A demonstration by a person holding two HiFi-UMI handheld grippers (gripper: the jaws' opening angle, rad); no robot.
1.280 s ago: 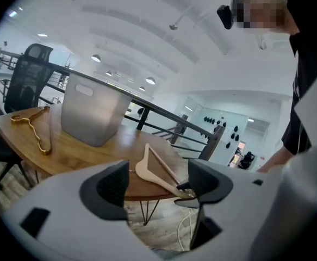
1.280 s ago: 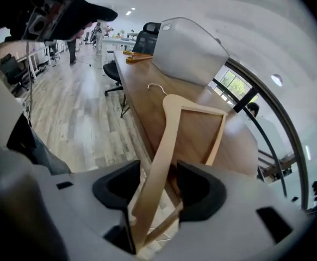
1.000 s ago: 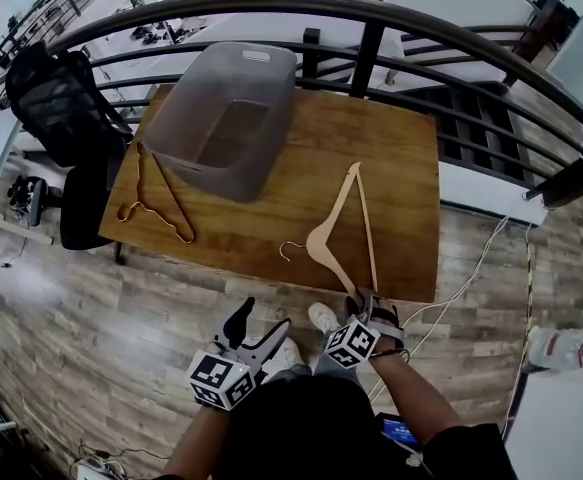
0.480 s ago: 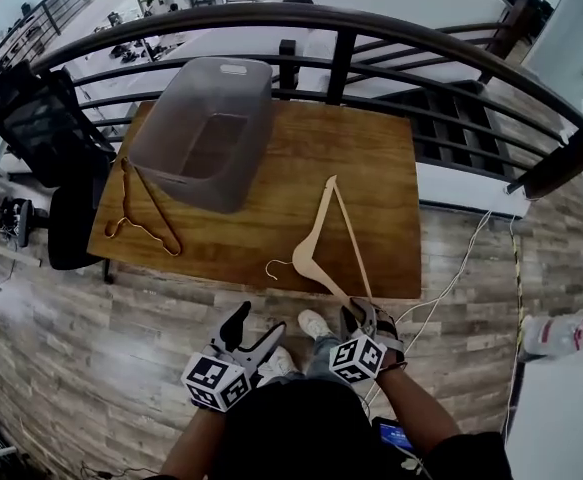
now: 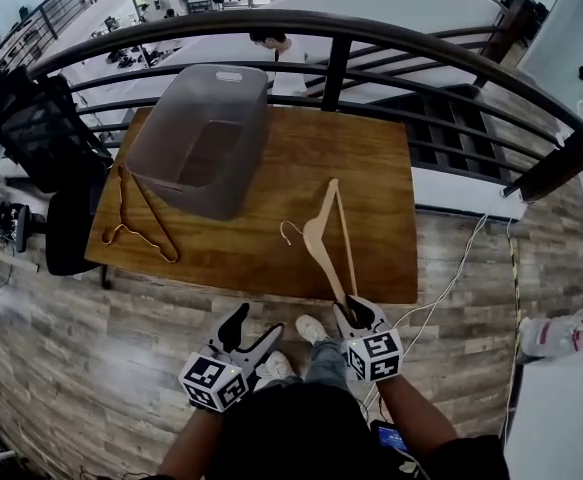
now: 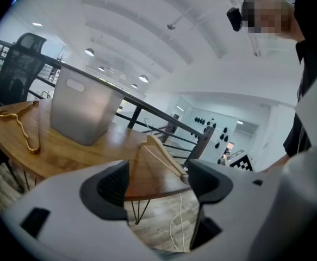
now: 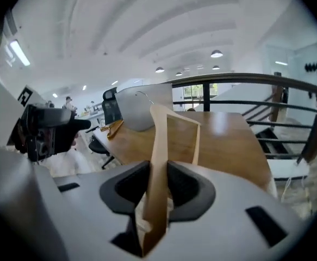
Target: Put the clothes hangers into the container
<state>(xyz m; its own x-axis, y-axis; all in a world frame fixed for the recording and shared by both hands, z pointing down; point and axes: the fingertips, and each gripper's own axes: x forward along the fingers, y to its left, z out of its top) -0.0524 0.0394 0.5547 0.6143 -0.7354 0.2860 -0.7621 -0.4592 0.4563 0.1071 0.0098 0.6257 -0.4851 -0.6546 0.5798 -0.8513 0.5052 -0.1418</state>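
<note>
Hanger (image 5: 323, 236) of pale wood is gripped at its end by my right gripper (image 5: 355, 314), whose jaws have just been closing on it. It reaches over the table's (image 5: 381, 168) near edge. My left gripper (image 5: 250, 329) hangs open before that edge. The container (image 5: 199, 138) stands at the far left corner, with bare wood between it and the hanger.

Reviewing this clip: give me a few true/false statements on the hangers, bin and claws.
1. The right claw grips the pale hanger. True; its jaws have just been closing, with the hanger between them.
2. The left claw holds a hanger. False: it is open and empty.
3. The bin has a hanger in it. False: it is empty.
4. A dark hanger lies on the table beside the bin. True.
</note>
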